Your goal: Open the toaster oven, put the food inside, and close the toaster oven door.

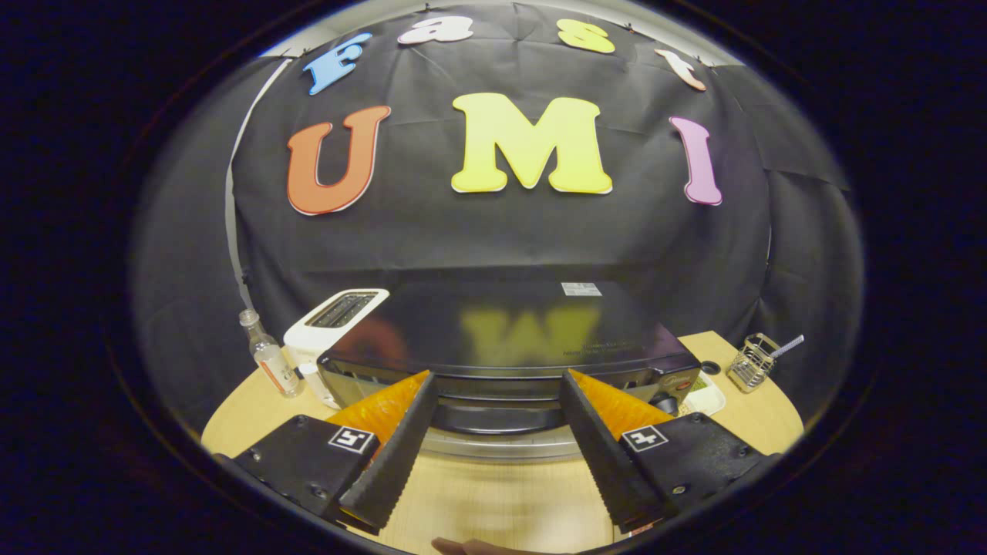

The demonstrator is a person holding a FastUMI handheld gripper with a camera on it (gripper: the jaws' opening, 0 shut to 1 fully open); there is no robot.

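**Fingers lined up on the oven door**

Gripper (493,401) hovers just above and in front of the oven (509,339), fingers spread wide with nothing between them but the upper edge of the door (497,416). The oven sits on the round table (501,501), door seemingly shut — so opening looks like the step in hand. No handle can be made out clearly from here; the dark band along the door's top is the likely grip. Food isn't identifiable; a small white tray (705,401) peeks out at the oven's right front corner, contents too small to tell.

To do this well: come down square, centre the fingers on the door's top edge, close firmly, then pull out and down in an arc — not straight back, or the oven may slide. Left of the oven, a toaster (335,327) and a bottle (270,358) stand close; keep the swing clear of them.
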